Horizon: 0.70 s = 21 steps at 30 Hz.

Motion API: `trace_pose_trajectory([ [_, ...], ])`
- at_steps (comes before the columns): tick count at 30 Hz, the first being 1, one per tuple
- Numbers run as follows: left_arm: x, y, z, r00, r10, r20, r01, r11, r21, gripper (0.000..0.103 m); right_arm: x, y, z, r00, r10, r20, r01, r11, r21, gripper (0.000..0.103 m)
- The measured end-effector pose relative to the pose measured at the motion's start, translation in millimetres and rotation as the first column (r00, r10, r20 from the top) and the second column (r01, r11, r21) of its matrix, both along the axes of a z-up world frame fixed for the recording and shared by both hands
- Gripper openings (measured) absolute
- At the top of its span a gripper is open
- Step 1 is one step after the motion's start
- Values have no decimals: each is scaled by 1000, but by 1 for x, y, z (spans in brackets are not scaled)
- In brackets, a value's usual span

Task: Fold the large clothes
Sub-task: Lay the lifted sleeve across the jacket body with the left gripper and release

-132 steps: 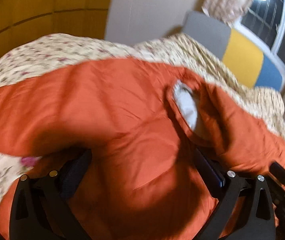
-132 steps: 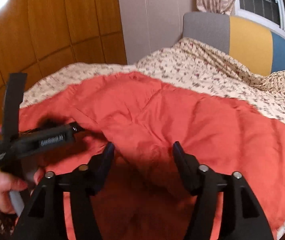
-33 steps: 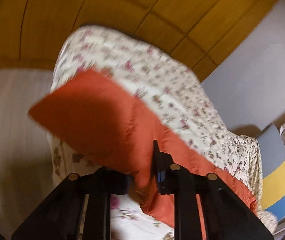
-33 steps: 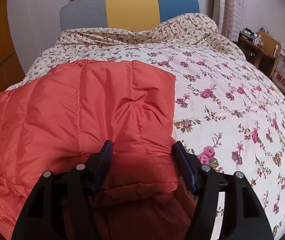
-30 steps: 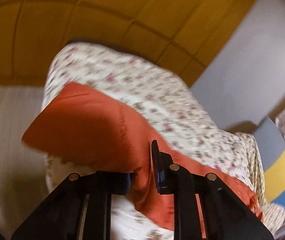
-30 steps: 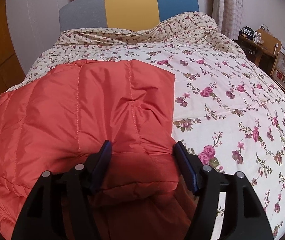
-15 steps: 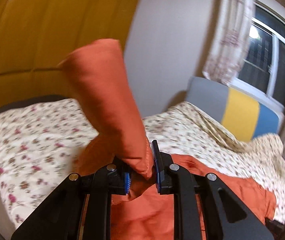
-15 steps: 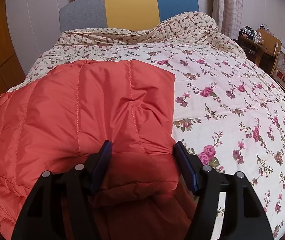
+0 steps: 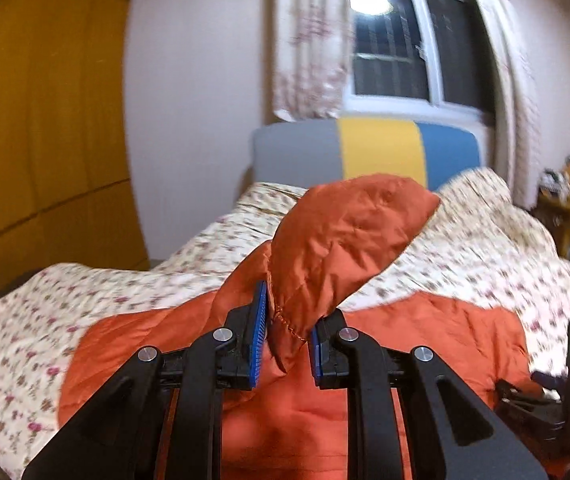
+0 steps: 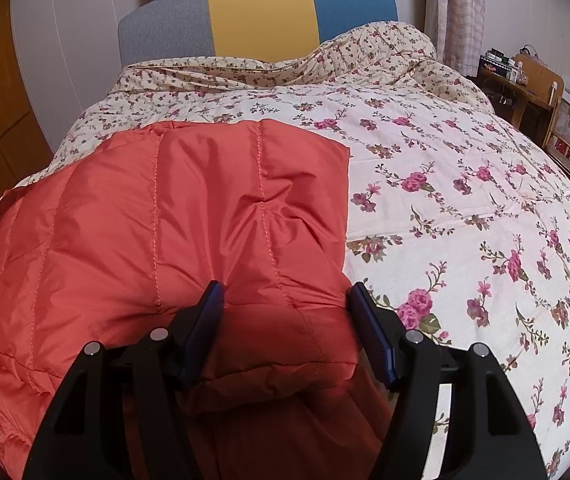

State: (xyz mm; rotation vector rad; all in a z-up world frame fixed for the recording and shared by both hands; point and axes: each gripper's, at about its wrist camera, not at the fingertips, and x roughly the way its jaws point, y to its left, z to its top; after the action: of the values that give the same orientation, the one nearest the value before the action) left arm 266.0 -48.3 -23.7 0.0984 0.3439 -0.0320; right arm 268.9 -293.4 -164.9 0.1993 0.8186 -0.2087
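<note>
Bed (image 10: 465, 200), floral quilt: extends ahead of both tongs to a grey, yellow and blue headboard (image 10: 261, 12).
Orange quilted down jacket (image 10: 189, 216): spread on the bed, under and ahead of both tongs.
Right tongs (image 10: 285, 328): jaws wide, straddling a folded bulge of jacket; pad contact cannot be told.
Left tongs (image 9: 285, 340): jaws narrow, pinching a stitched jacket edge, sleeve (image 9: 349, 232) raised just ahead.

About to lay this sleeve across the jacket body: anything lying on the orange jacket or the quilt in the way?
Nothing visible. The left gripper holds the sleeve raised; the jacket body below is bare, and the right gripper rests at its near edge.
</note>
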Motion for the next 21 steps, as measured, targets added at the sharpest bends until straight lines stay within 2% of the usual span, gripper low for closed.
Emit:
trace_pose_trajectory([
  [4, 7, -34, -22, 997, -57, -44, 60, 996, 66, 18, 0, -2, 0, 1000, 1, 0, -1, 1000, 7, 65],
  [9, 5, -68, -55, 983, -147, -112, 164, 973, 160, 18, 0, -4, -1, 1000, -1, 1, 1, 1000, 21, 66],
  [12, 0, -79, -65, 970, -201, -139, 224, 958, 177, 18, 0, -4, -1, 1000, -2, 1, 1, 1000, 26, 66],
  [18, 8, -90, -89, 923, -271, -272, 326, 928, 181, 19, 0, -5, -1, 1000, -3, -1, 3, 1000, 30, 67],
  [20, 9, -90, -90, 912, -295, -285, 348, 924, 158, 30, 1, -5, -1, 1000, -7, -4, 7, 999, 33, 69],
  [21, 8, -89, -89, 900, -321, -295, 373, 918, 138, 45, 0, -7, -2, 1000, -8, -4, 8, 999, 36, 70],
])
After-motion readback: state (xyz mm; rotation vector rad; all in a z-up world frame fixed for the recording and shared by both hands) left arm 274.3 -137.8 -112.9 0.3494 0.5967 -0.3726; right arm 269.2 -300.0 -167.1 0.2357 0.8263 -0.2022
